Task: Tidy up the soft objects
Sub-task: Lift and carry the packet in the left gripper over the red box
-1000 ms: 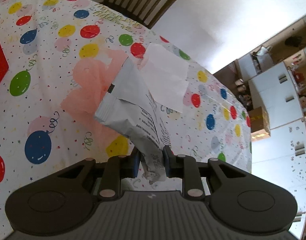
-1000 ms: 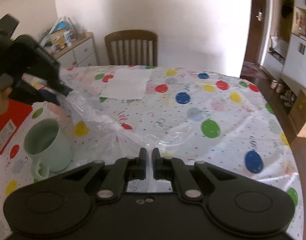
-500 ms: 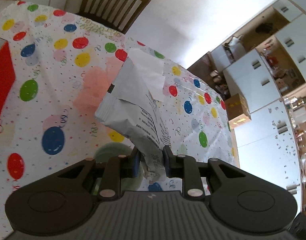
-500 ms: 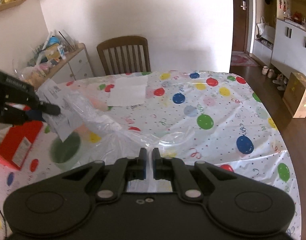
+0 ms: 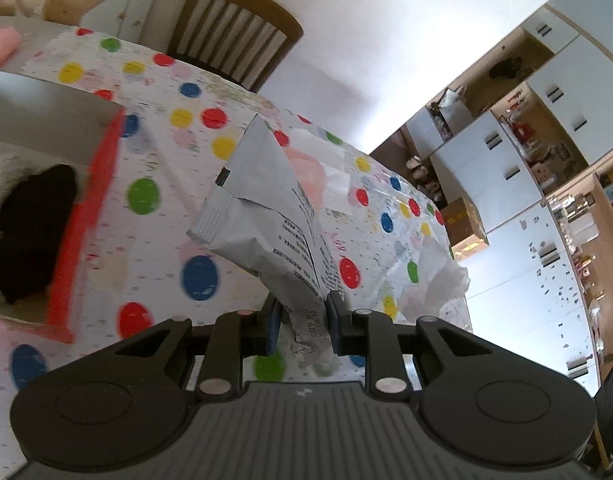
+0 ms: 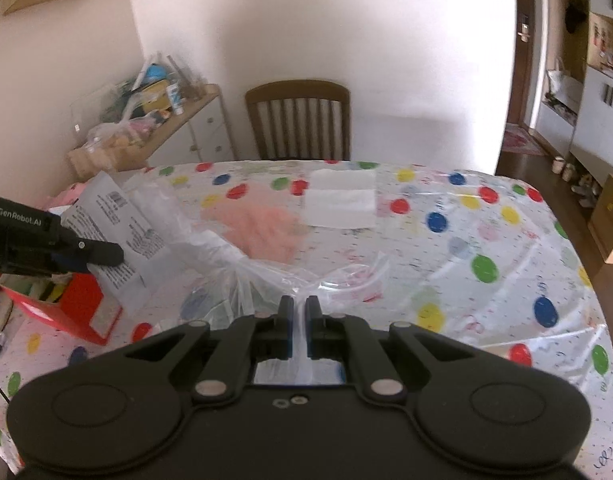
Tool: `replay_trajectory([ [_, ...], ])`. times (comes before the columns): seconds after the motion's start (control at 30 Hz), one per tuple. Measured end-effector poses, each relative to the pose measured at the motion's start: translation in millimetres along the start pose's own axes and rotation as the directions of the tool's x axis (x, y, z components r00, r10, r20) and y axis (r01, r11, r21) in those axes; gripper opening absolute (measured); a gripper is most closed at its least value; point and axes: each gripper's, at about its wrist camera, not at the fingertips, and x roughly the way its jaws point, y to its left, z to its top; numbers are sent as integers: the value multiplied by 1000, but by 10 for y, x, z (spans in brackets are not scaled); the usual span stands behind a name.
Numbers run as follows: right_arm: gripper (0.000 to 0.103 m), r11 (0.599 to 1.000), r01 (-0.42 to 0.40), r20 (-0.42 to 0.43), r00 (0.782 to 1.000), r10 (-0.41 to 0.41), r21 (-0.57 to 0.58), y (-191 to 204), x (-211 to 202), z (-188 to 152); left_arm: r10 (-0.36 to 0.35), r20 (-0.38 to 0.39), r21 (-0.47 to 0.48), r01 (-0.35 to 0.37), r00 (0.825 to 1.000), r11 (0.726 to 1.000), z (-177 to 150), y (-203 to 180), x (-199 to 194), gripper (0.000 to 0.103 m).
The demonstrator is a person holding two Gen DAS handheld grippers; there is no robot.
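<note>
The left gripper (image 5: 302, 318) is clamped on the crumpled bottom corner of a grey foil pouch (image 5: 262, 208), which stands up from the jaws in the air, its printed side turned toward the right; from the right wrist view the same pouch (image 6: 114, 236) hangs above the near-left part of the table, over the red box. The right gripper (image 6: 299, 330) has its jaws pressed together on a pinch of a clear plastic bag (image 6: 242, 268), whose gathered film stretches away toward the pouch and sags over the tablecloth (image 6: 446, 248). Outward from the tools, the red box (image 5: 86, 216) sits at the table's left edge, open at the top, with something dark and something pale and fluffy inside; what they are I cannot tell. Toward the far edge lie a pink fluffy cloth (image 6: 262, 228) and, just beside it, a folded white sheet (image 6: 342, 200), with a wooden chair (image 6: 298, 120) behind that edge. The step in hand looks like getting the pouch put away, either into the held bag or into the box; which one is not clear. The next move probably needs the bag's mouth held open or the pouch brought over the box opening before the left grip lets go, and the slack film could fold shut or snag.
</note>
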Motion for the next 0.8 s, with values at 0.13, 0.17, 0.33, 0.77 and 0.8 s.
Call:
replay_trajectory([
  [0.13,5,999,-22,-1,1000,22,-38,390,53,82,5,16,-13,-5,1000,1000,28,265,-235,23],
  [0.17,5,998,-29,-1,1000,29,-48,489,68,106,5,19,-18,-5,1000,1000,38,329,-286,23],
  [0.33,5,994,-59,0,998,59,-95,970,175,217,21,46,-49,-18,999,999,117,693,-581,23],
  [0.77,5,976,-106,-28,994,103,-188,1983,615,424,86,105,-134,-71,991,988,240,1507,-1118,23],
  [0.8,5,975,-106,-28,994,103,-193,2036,650,440,89,106,-136,-74,990,988,254,1555,-1132,23],
])
